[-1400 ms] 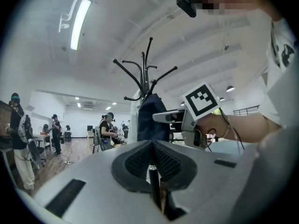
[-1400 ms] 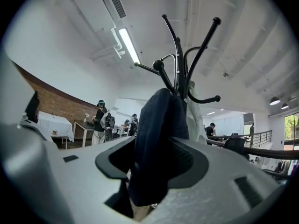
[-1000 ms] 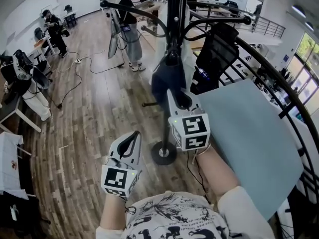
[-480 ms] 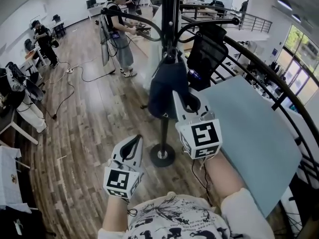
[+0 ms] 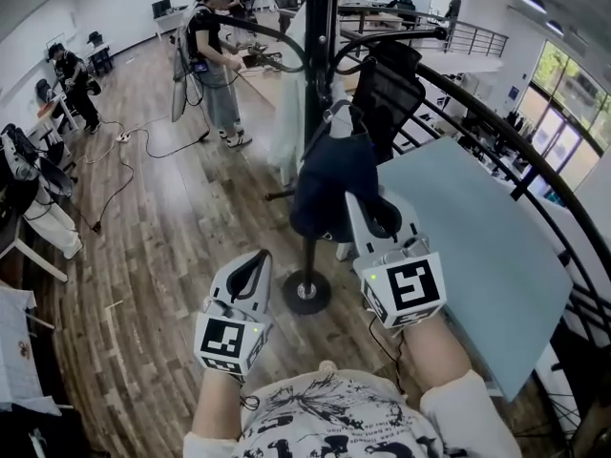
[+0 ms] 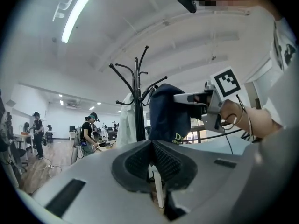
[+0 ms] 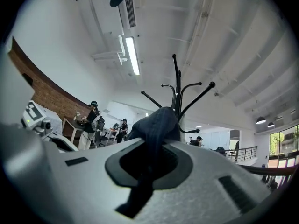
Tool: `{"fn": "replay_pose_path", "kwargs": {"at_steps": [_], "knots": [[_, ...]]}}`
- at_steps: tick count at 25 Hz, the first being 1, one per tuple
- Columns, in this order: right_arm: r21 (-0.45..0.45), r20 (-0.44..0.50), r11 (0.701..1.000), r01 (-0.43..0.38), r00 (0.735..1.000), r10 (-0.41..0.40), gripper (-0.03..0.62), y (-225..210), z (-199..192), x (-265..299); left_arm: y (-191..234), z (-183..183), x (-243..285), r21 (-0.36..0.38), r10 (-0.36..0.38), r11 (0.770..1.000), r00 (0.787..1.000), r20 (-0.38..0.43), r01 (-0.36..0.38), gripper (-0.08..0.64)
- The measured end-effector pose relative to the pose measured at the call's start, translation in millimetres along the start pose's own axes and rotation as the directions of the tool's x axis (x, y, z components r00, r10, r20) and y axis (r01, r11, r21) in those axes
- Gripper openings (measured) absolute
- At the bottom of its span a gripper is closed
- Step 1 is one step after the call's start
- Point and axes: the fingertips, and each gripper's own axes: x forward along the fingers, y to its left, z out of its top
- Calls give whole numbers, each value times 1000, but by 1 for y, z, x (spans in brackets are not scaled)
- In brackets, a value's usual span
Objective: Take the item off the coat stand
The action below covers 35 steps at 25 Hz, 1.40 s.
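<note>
In front of the person stood one black coat stand (image 5: 320, 27), its round base (image 5: 307, 292) on the wood floor (image 5: 162, 256). Items near or on it, three: one navy fabric item (image 5: 329, 179), one white garment (image 5: 286, 113) on the left side, one black bag (image 5: 387, 89) on the right side. Grippers, two. Other people in the room, two in the head view: one in a black top (image 5: 212, 55) close behind the stand, one far left (image 5: 72, 74). One pale blue board (image 5: 477, 256) lay at the right, under a curved black railing (image 5: 516, 132).

The right gripper (image 5: 370, 210) was raised to the navy item, jaws nearly pressed together and pinching a bunched fold of that fabric. The right gripper view showed the dark cloth (image 7: 156, 120) running down between the pads, with the stand's hooks (image 7: 176, 92) right behind it. The navy item hung in front of the pole, just beside it at mid height. Could not tell whether its top was on a hook or already off. The left gripper view showed pale lettering at its lower edge (image 6: 177, 136), too partial to read.

The left gripper (image 5: 258, 256) was held lower, nearer the person, well apart from the stand. Its jaws were pressed together, nothing between the pads (image 6: 163, 157), touching nothing
</note>
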Motion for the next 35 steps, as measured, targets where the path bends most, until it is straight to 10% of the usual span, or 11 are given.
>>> {"fn": "replay_pose_path", "kwargs": {"at_steps": [15,35], "knots": [[86,-225,992,88,972,-67,8,22,-128,-64,-5,8,-20,-11,-10,1000,1000,13,10,5],[64,-83,996,63,995,-57,8,6,-107,-70,-12,6,4,19,6,1000,1000,7,-6,5]]}}
